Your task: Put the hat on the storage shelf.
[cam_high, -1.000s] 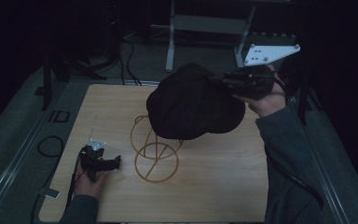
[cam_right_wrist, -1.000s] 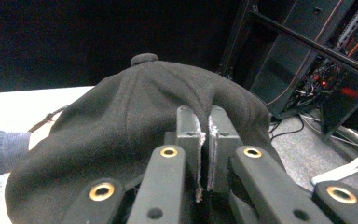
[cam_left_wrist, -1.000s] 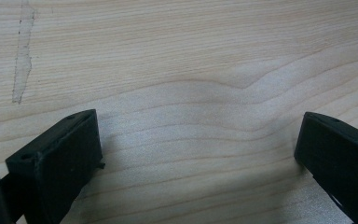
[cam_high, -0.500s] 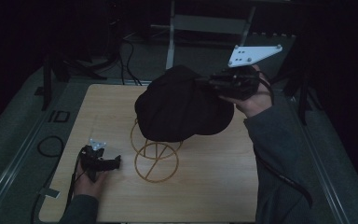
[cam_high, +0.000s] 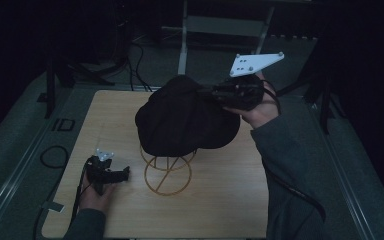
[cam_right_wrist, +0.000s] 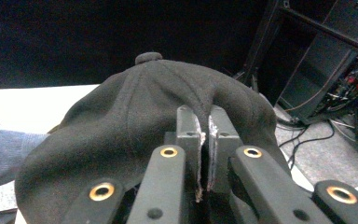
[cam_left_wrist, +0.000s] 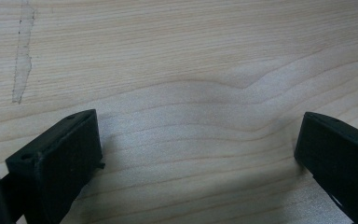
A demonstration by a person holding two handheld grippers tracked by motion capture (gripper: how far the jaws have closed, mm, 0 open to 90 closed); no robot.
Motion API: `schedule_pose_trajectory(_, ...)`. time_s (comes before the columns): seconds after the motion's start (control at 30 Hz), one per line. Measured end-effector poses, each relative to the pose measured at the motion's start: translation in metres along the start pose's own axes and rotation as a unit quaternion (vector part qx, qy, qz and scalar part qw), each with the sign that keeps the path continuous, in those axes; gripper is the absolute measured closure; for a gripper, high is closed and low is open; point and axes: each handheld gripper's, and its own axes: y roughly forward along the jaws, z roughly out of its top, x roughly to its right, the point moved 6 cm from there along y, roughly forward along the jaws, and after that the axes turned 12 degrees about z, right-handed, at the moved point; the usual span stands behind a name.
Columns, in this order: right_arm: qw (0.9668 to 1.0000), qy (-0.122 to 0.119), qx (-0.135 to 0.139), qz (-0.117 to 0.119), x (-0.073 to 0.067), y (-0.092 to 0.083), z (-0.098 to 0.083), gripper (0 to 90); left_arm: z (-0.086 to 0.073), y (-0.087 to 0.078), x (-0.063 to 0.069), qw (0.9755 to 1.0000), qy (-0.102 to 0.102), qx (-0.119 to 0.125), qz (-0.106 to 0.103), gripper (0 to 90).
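Right tongs [cam_right_wrist: 204, 135] pinch an unmarked black cap [cam_high: 185, 117] over the wire stand [cam_high: 167, 172]; left tongs [cam_left_wrist: 196, 154] spread

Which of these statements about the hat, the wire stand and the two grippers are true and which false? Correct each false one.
1. The right gripper is shut on the black hat. True.
2. The hat lies flat on the wooden table. False: it is held up over the gold wire stand.
3. The left gripper has its jaws open with nothing between them. True.
4. The left gripper holds the wire stand. False: it rests on the table beside the stand, apart from it.
5. The hat has a button on its crown. True.
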Motion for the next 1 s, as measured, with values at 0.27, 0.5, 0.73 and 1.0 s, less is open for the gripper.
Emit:
schedule_pose_trajectory(0.27, 0.9999, 0.009, -0.006, 0.01, 0.0, 0.01, -0.009, 85.9, 0.0, 0.0, 0.0, 1.0, 0.001, 0.0, 0.0, 0.1)
schedule_pose_trajectory(0.5, 0.9995, 0.013, -0.019, 0.024, -0.002, 0.023, -0.021, 85.9, 0.0, 0.0, 0.0, 1.0, 0.0, 0.0, 0.0, 0.1)
schedule_pose_trajectory(0.73, 0.9982, 0.015, -0.04, 0.042, -0.007, 0.036, -0.035, 85.8, 0.0, 0.0, 0.0, 1.0, 0.001, 0.0, -0.001, 0.1)
schedule_pose_trajectory(1.0, 0.9958, 0.021, -0.067, 0.059, -0.01, 0.052, -0.053, 85.4, 0.0, 0.0, 0.0, 1.0, 0.001, 0.0, 0.0, 0.1)
